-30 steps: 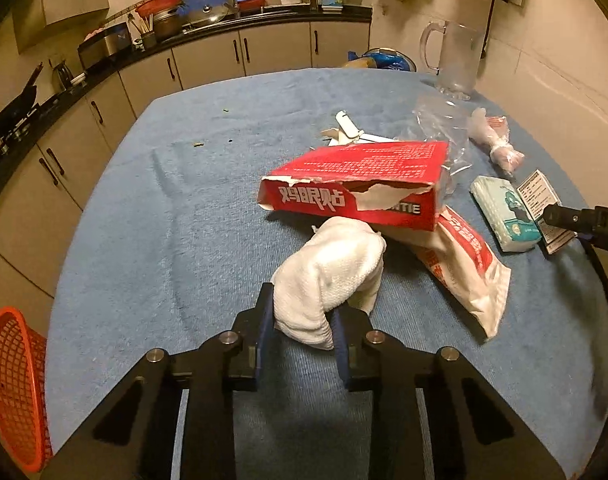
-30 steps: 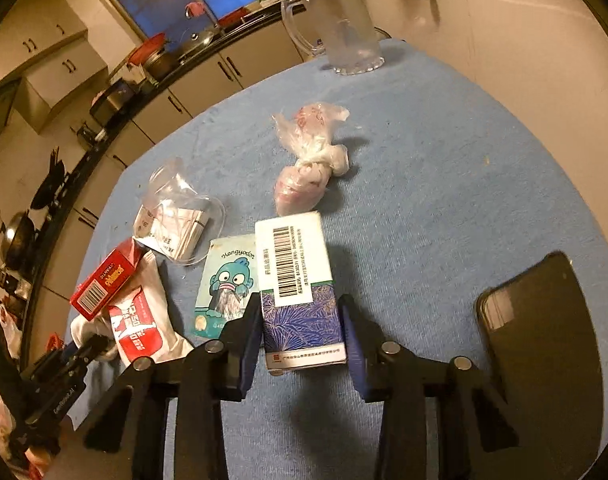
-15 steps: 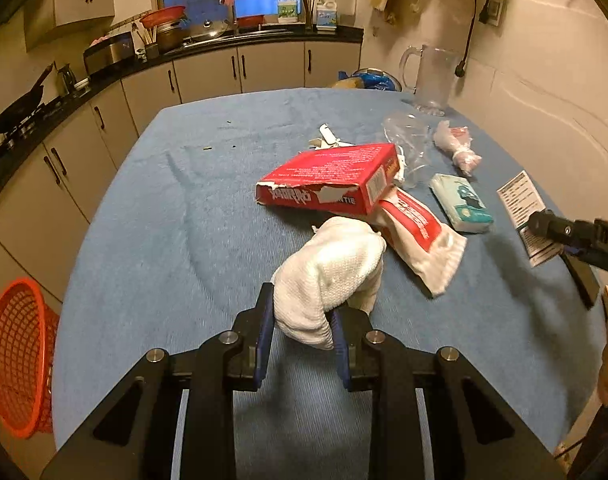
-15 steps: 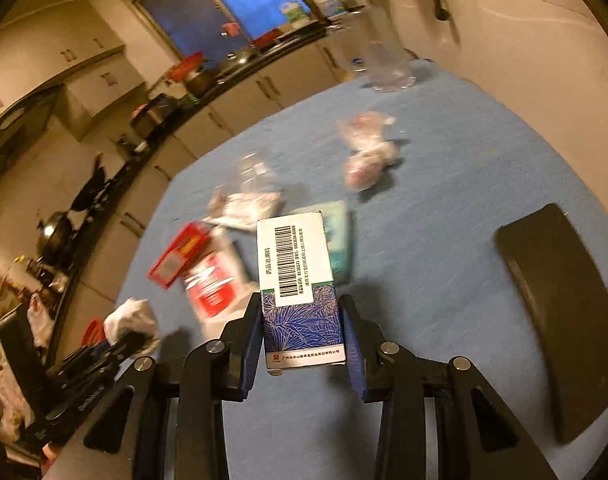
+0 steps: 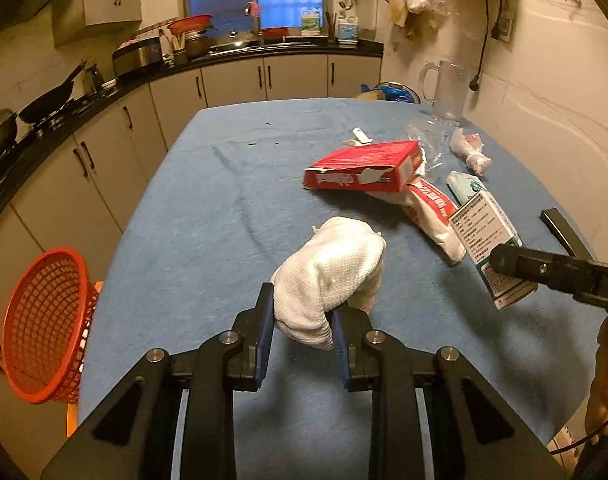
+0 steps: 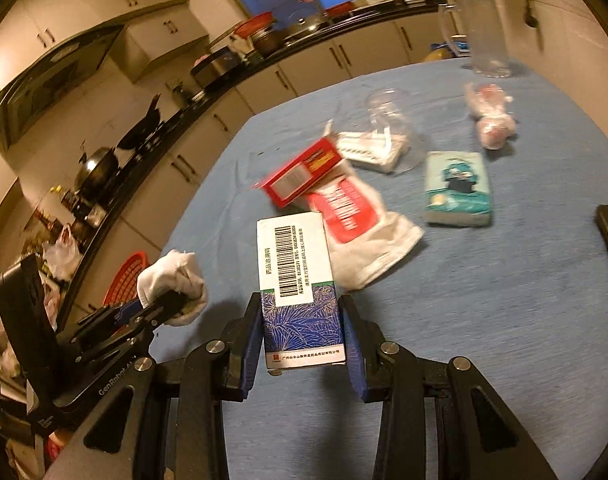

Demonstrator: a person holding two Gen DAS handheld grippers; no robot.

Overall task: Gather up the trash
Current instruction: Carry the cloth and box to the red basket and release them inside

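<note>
- Grippers: your left gripper [image 5: 300, 320] clamps a crumpled white cloth [image 5: 330, 276]; your right gripper [image 6: 302, 334] clamps a barcoded medicine box [image 6: 298, 280].
- Red mesh basket [image 5: 44, 324], lower left of the left wrist view: contents hidden from you.

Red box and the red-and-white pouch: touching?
Touching. The left wrist view shows the red box lying on the red-and-white pouch, no gap between.

The white rag [image 5: 330, 268] is soft, bumpy cloth, and the blue tablecloth [image 5: 208, 216] looks rough and matt. The medicine box [image 6: 298, 280] and the red box [image 5: 364, 166] are smooth card, torn on the red one. The orange basket [image 5: 40, 328] is shiny plastic mesh, and the jug [image 5: 446, 94] is cloudy see-through plastic or glass
</note>
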